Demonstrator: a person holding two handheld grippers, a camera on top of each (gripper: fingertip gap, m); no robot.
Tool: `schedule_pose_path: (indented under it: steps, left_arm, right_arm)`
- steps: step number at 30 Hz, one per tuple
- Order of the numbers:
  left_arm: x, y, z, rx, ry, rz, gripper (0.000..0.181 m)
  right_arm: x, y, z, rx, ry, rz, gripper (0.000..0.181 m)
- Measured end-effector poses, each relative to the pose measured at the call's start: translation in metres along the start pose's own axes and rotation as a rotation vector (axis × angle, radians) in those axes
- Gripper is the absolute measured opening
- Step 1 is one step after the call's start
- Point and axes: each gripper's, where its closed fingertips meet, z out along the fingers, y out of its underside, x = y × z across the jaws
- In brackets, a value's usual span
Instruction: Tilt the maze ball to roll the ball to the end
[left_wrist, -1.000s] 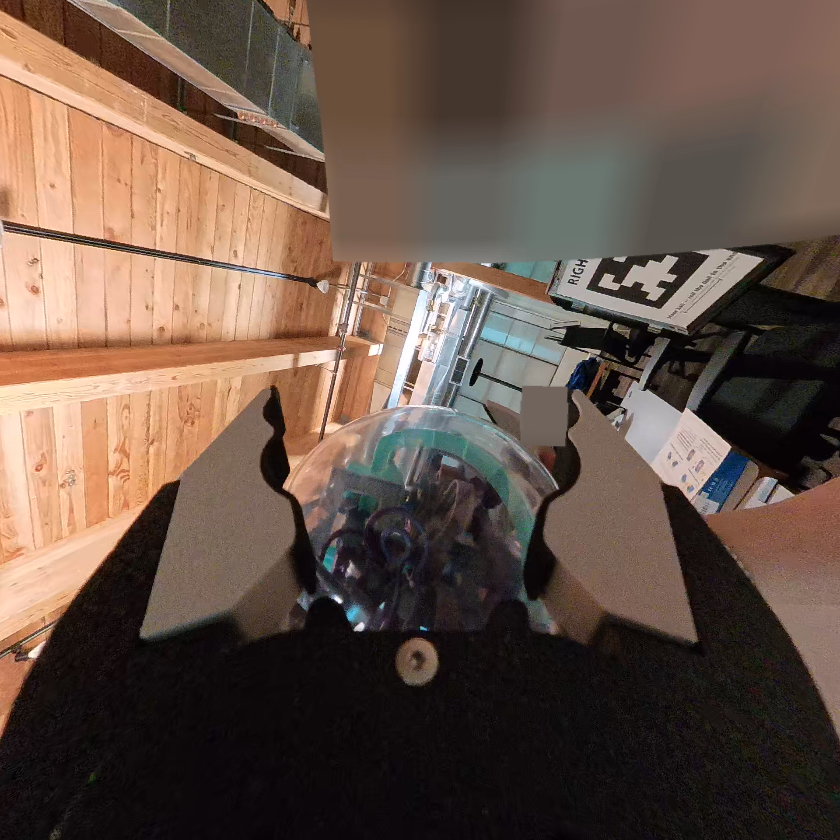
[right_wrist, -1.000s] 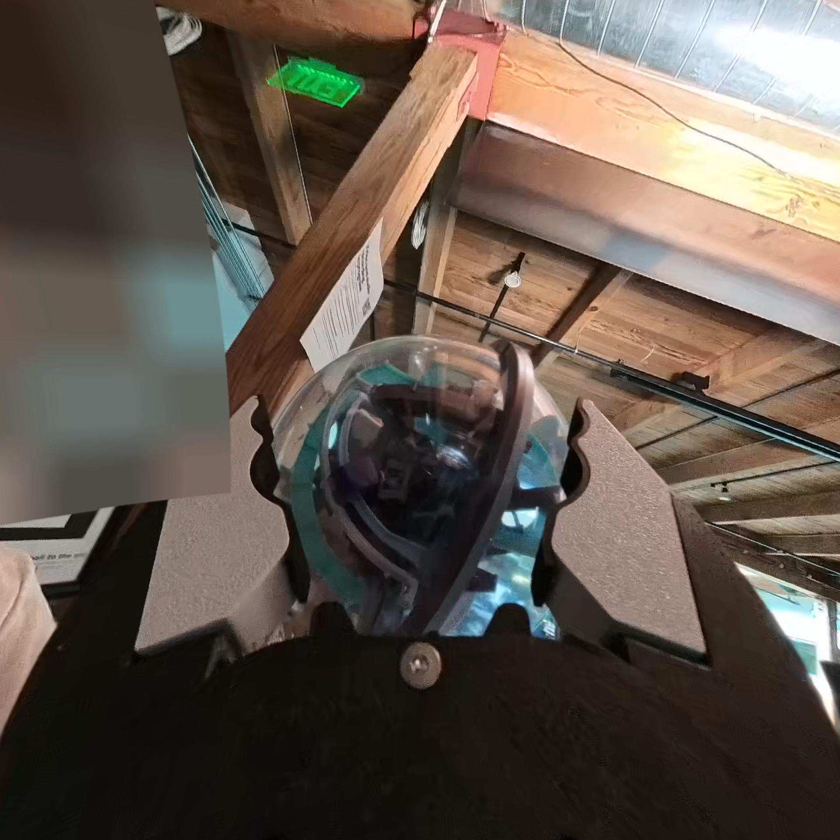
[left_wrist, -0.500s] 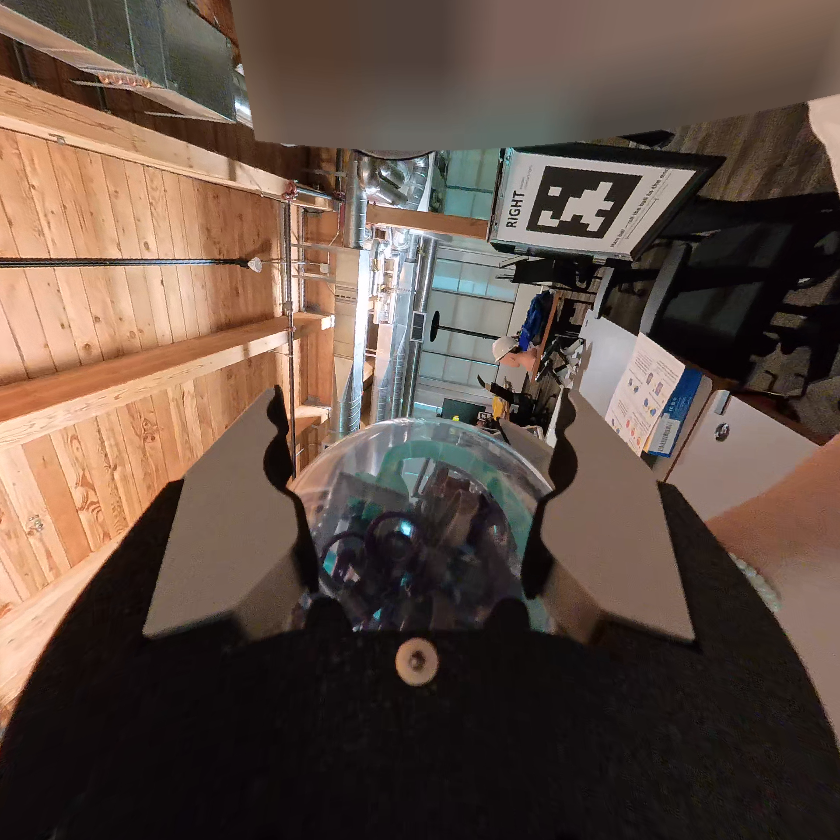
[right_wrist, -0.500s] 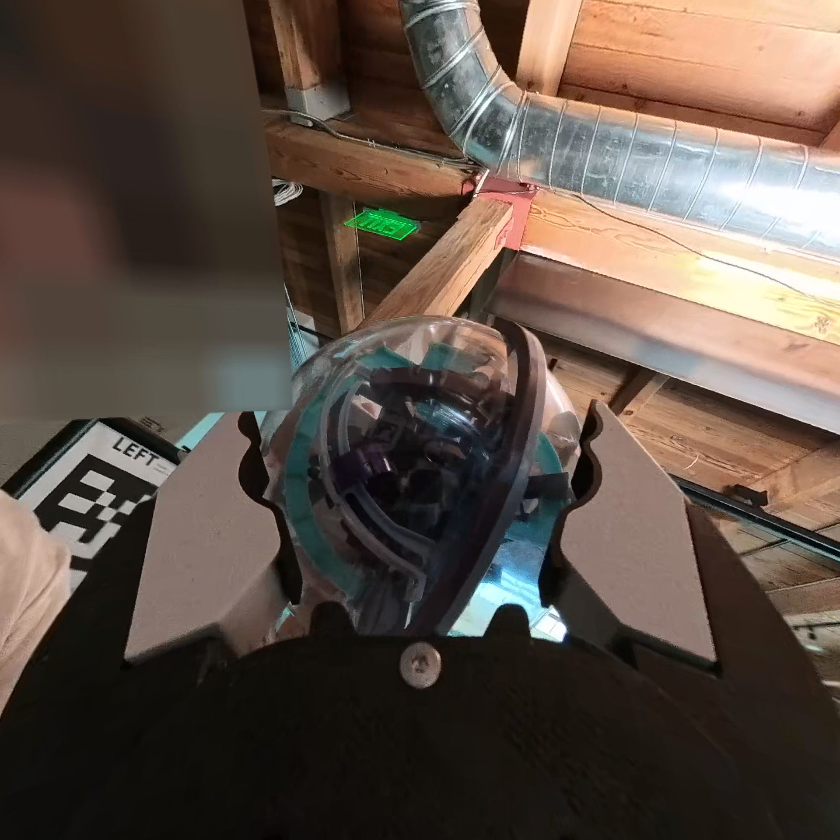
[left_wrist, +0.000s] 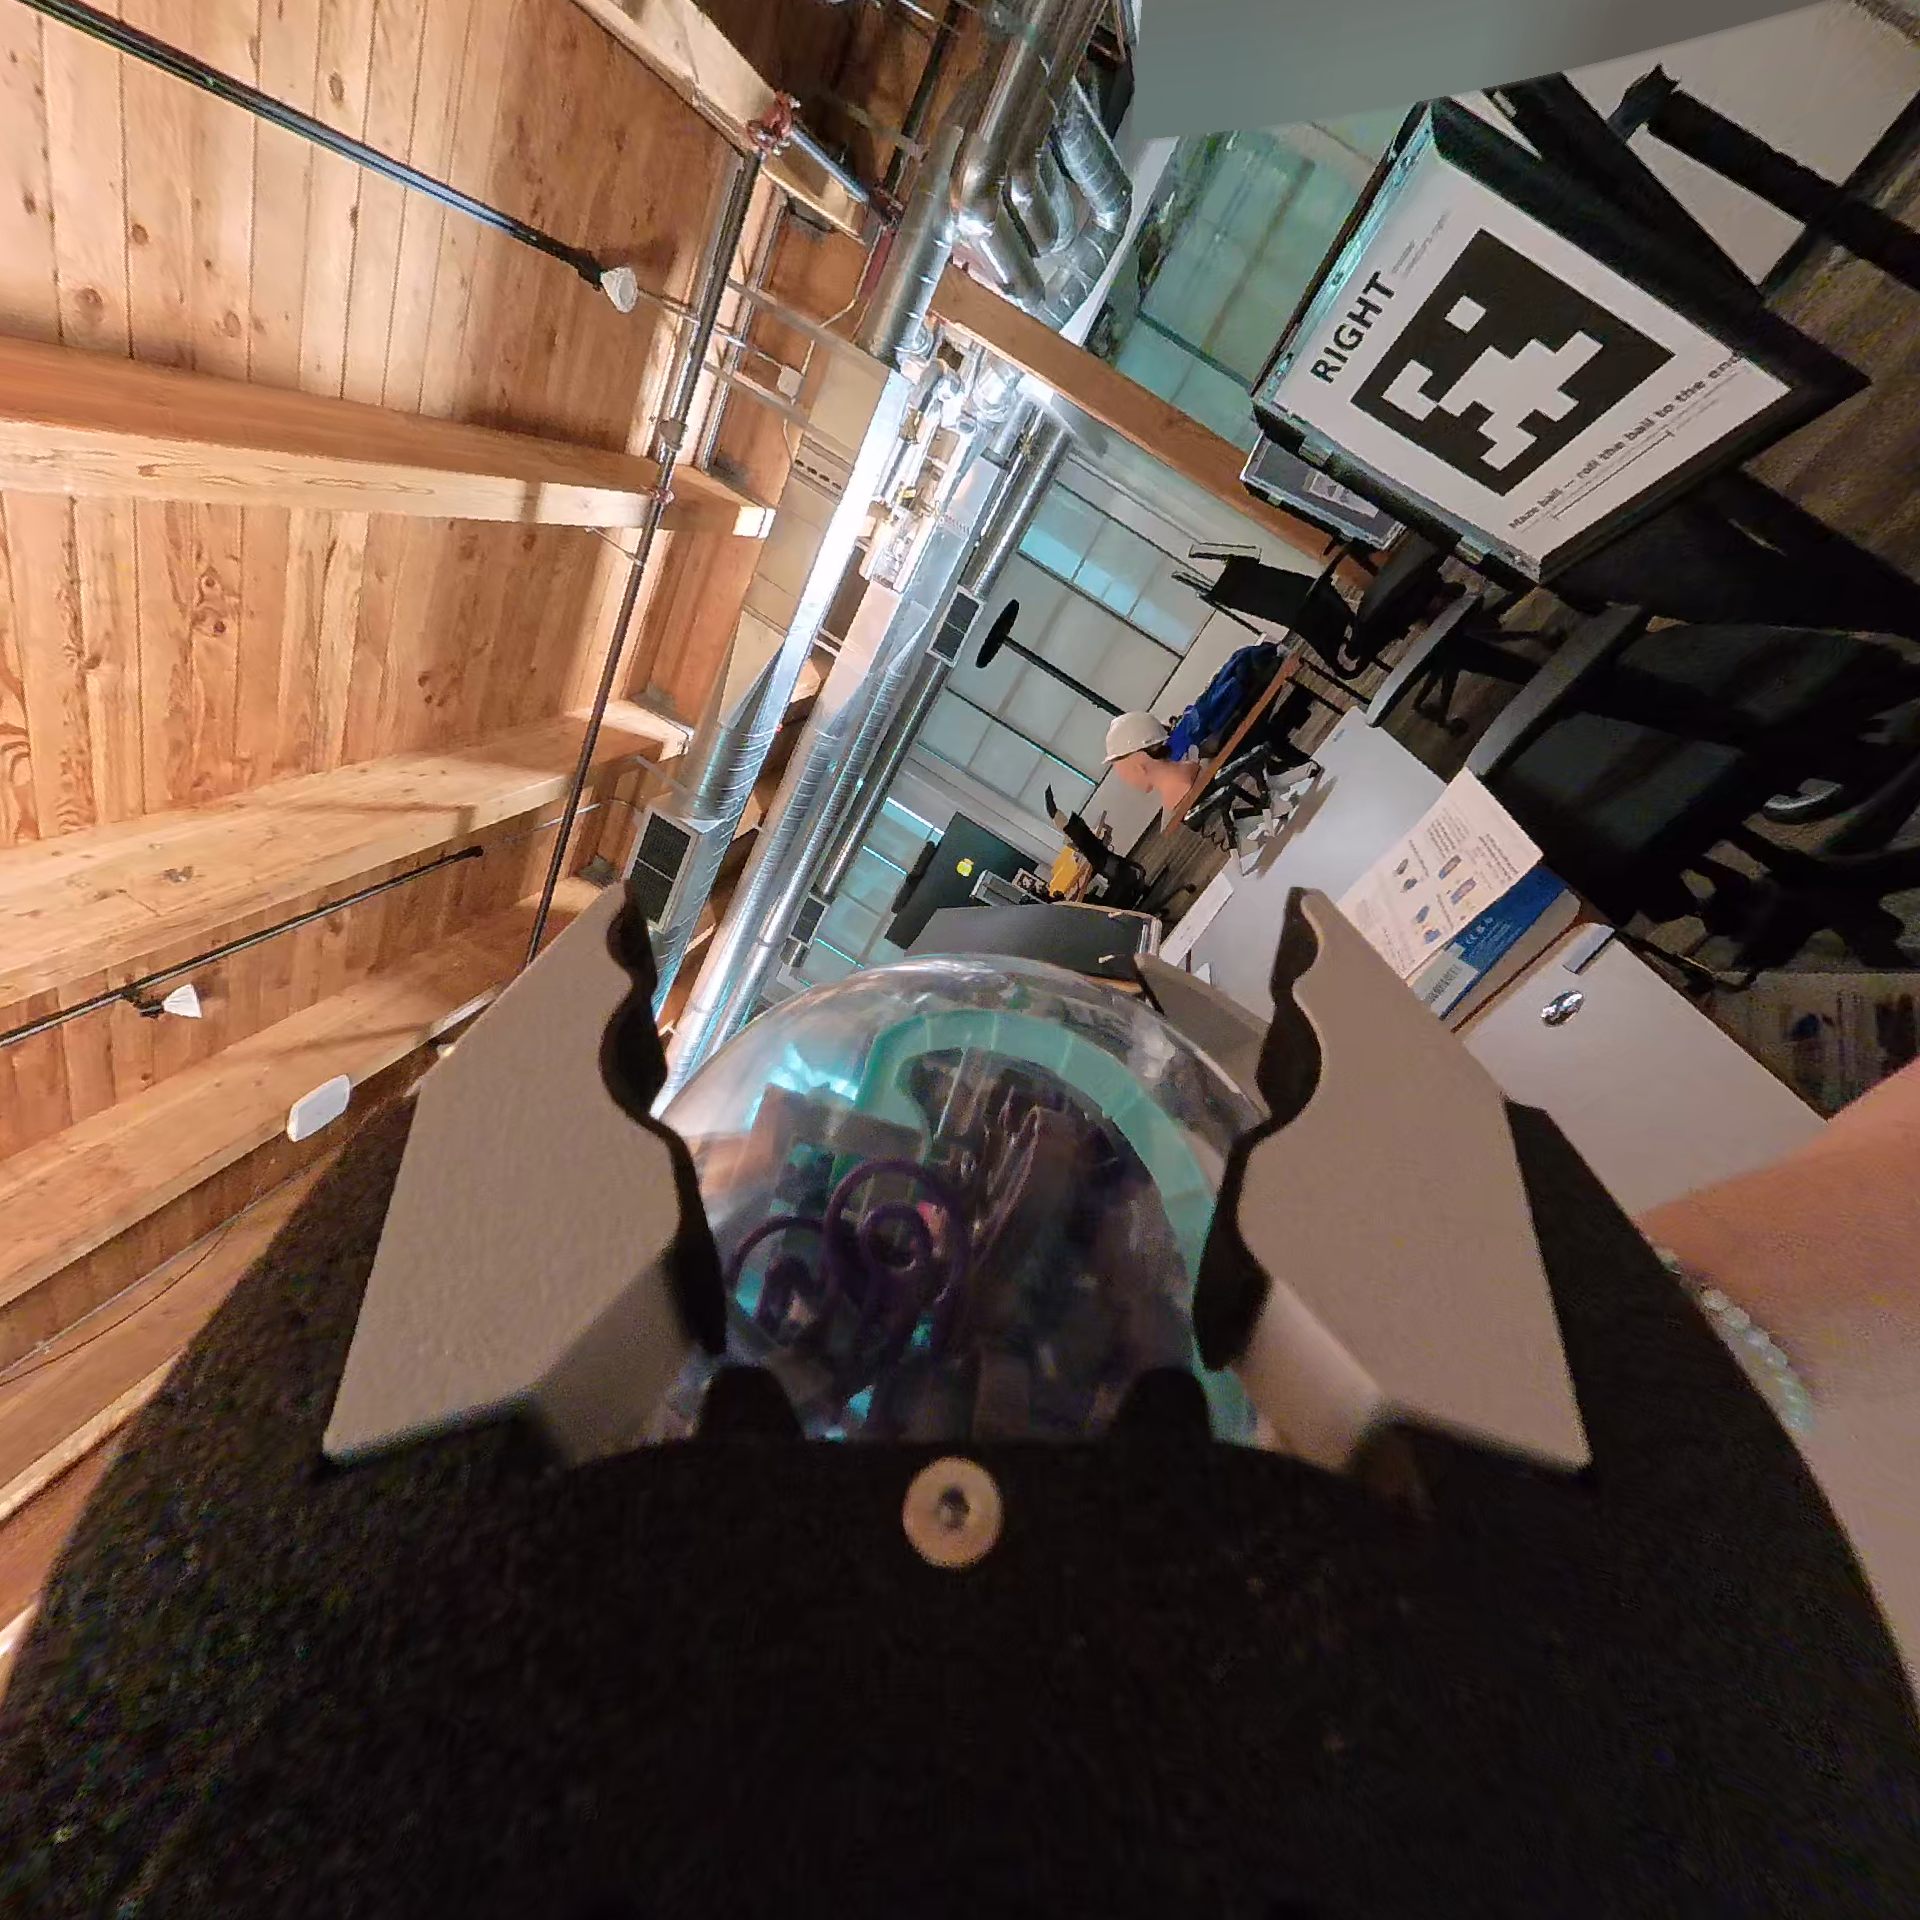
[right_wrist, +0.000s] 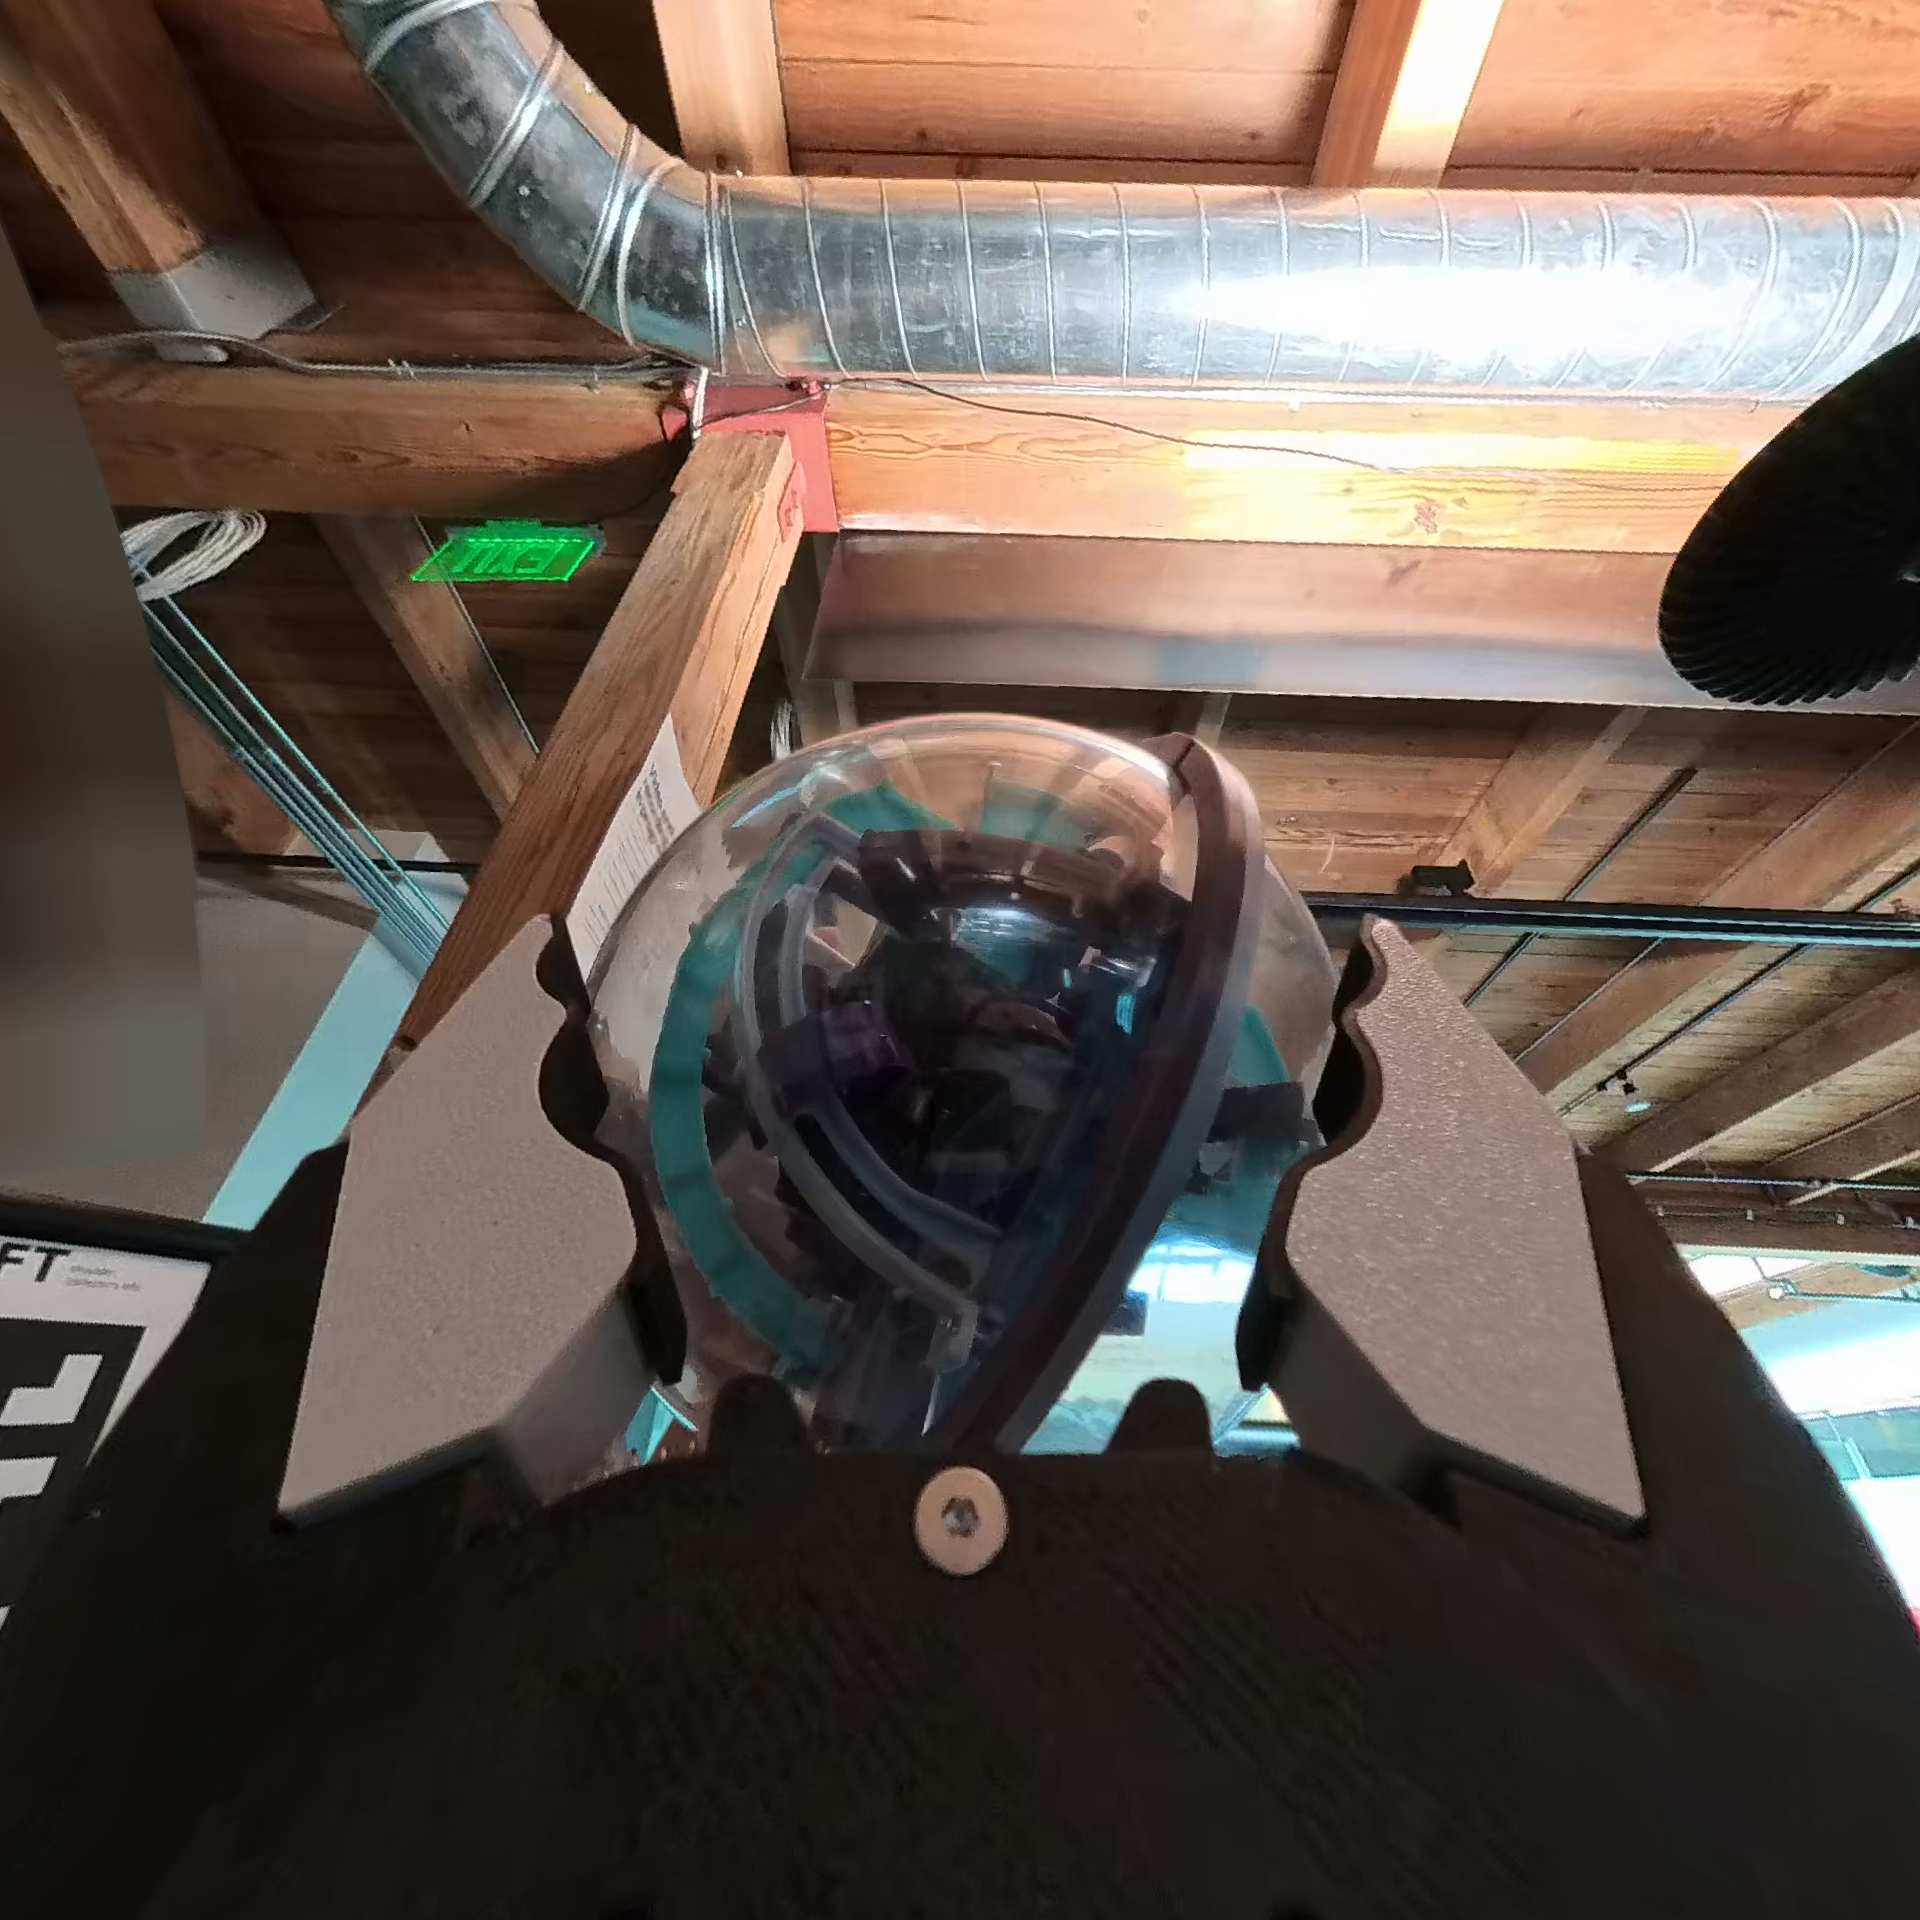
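Observation:
The maze ball (left_wrist: 956, 1174) is a clear sphere with teal, purple and dark tracks inside. My left gripper (left_wrist: 964, 1029) is shut on it, one grey finger on each side. My right gripper (right_wrist: 966, 966) is shut on the same ball (right_wrist: 935, 1070) from the other side, with the ball's dark seam ring running up its right half. The ball is held up in the air, against the ceiling in the right wrist view. I cannot make out the small rolling ball inside. The right gripper's black-and-white marker plate (left_wrist: 1527, 384) shows in the left wrist view, and the left gripper's plate (right_wrist: 62, 1361) in the right.
Wooden ceiling beams (right_wrist: 1195, 603) and a metal duct (right_wrist: 1143, 281) are overhead, with a green lit sign (right_wrist: 509, 556) and a round black fixture (right_wrist: 1808, 561). The left wrist view shows the room sideways: a white cabinet (left_wrist: 1600, 1049), dark chairs (left_wrist: 1683, 748) and a person's forearm (left_wrist: 1818, 1226).
Both grippers have turned with the ball still held. The right wrist view has swung up so the duct now fills its top; the left wrist view has rolled and the marker plate moved right.

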Motion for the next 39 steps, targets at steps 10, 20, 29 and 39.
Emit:
schedule_pose_path:
  steps: [10, 20, 29, 39]
  left_arm:
    - [0.011, -0.003, -0.003, 0.039, -0.013, 0.035, 0.115]
    - [0.016, -0.002, -0.002, 0.021, -0.014, 0.074, 0.116]
    - [0.043, -0.062, 0.009, 0.084, 0.005, 0.301, 0.117]
    - [0.025, -0.033, 0.005, 0.073, -0.038, 0.214, 0.116]
  right_arm:
    - [-0.006, 0.0, -0.005, -0.007, -0.016, -0.007, 0.139]
    - [-0.006, 0.001, -0.007, 0.0, -0.044, 0.004, 0.14]
    - [-0.075, -0.017, 0.019, -0.034, -0.299, -0.176, 0.142]
    - [-0.037, -0.011, 0.013, -0.041, -0.203, -0.076, 0.141]
